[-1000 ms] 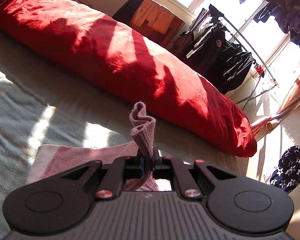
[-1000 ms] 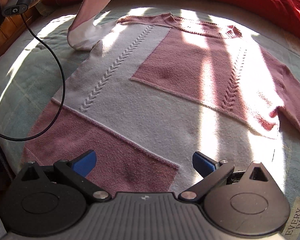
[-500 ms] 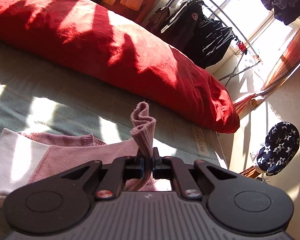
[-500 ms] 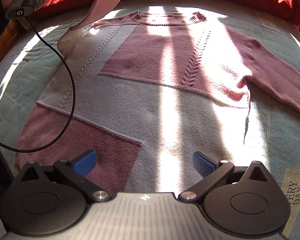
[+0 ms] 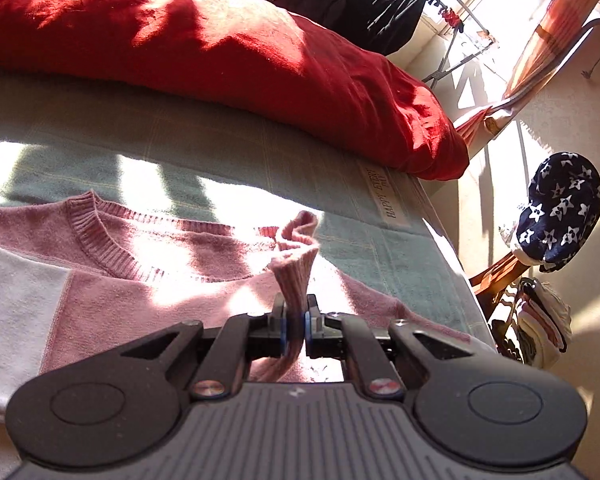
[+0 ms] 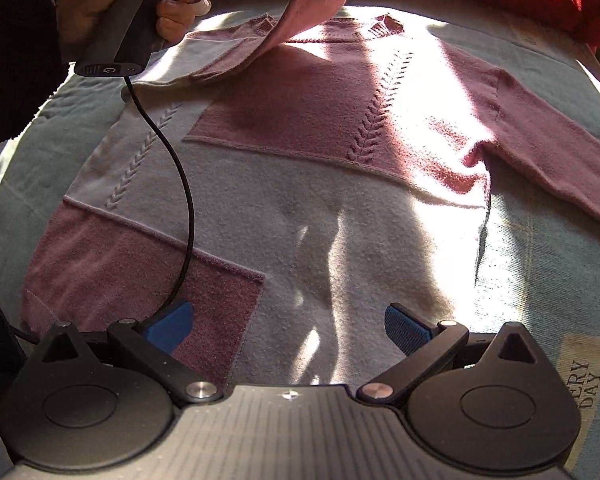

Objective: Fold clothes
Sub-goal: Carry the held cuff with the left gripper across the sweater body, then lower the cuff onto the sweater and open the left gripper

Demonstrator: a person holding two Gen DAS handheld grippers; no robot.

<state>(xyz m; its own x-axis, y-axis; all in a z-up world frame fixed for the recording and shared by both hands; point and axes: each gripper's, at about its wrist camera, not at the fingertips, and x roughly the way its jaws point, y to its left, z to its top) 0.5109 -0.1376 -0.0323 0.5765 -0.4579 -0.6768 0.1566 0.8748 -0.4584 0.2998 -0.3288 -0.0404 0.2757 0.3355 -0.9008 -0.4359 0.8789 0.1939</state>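
Bed (image 6: 16, 168) — pale green cover, sun striped across it. A long red bolster (image 5: 220, 52) runs along the far side.

Sweater (image 6: 300, 184) — pink and cream knit in blocks, with cable ribs, lying front-up and flat across the bed, neckline toward the bolster. The sleeve on the wearer's-right side (image 6: 548, 148) is spread outward on the cover. The other sleeve (image 6: 284, 28) is off the bed, drawn up and over the chest.

Left claw (image 5: 296, 320) — pinched tight on the ribbed cuff (image 5: 296, 256) of that raised sleeve; the cuff stands up out of the closed pads. From the right-hand camera the person's hand (image 6: 112, 12) shows on the handle, cable (image 6: 180, 200) dangling across the cream panel.

Right claw (image 6: 288, 324) — jaws spread wide, nothing between them, hovering low over the hem end of the sweater.

Step in hand, as I judge it: the sleeve-in fold, with the left sleeve being carried across the body.

Next move calls for laying that sleeve flat on the chest without bunching, then letting the cuff go. The outspread sleeve looks due for the same. The cable lying on the knit could snag.

Writing: a sewn label on the bed cover (image 5: 384, 194) reads "HAPPY EVERY DAY"; the right camera catches only "ERY DAY" (image 6: 588, 384). The handle end carries small marks (image 6: 108, 69), too small to read. No brand is visible on the sweater.
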